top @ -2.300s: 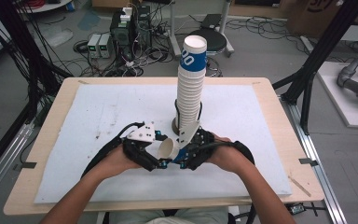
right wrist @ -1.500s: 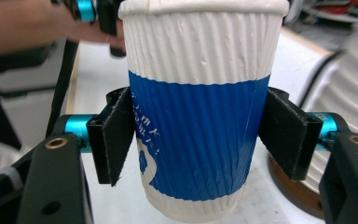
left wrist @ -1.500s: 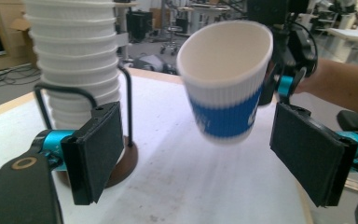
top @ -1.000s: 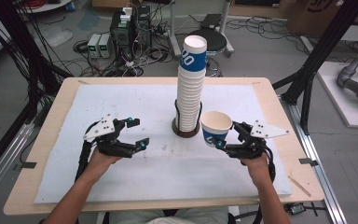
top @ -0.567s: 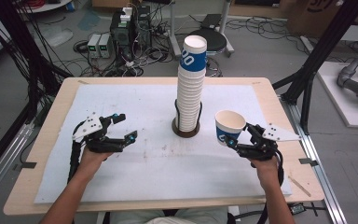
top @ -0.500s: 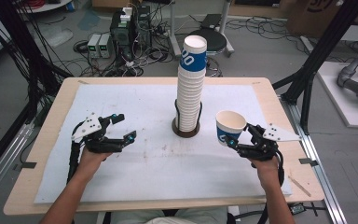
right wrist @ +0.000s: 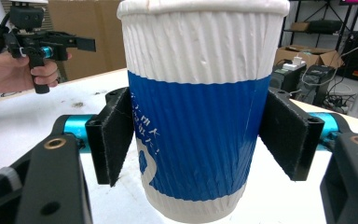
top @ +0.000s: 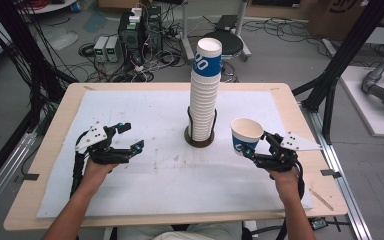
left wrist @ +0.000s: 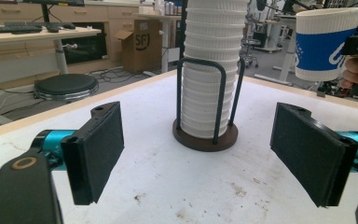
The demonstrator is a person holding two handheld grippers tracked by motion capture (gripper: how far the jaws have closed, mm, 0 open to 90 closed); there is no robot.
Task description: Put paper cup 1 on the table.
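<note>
Cup light, thin-walled, crushable; right gripper clamps ribbed midsection, upright. Left gripper wide, empty, facing stack.

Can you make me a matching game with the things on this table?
Things:
1. single cup
2. cup stack
3. left gripper
4. table

States:
A. jaws apart, nothing between them
B. stands in a dark wire holder
C. gripped by the right gripper
D. covered with a white sheet

Pairs: 1-C, 2-B, 3-A, 4-D
</note>
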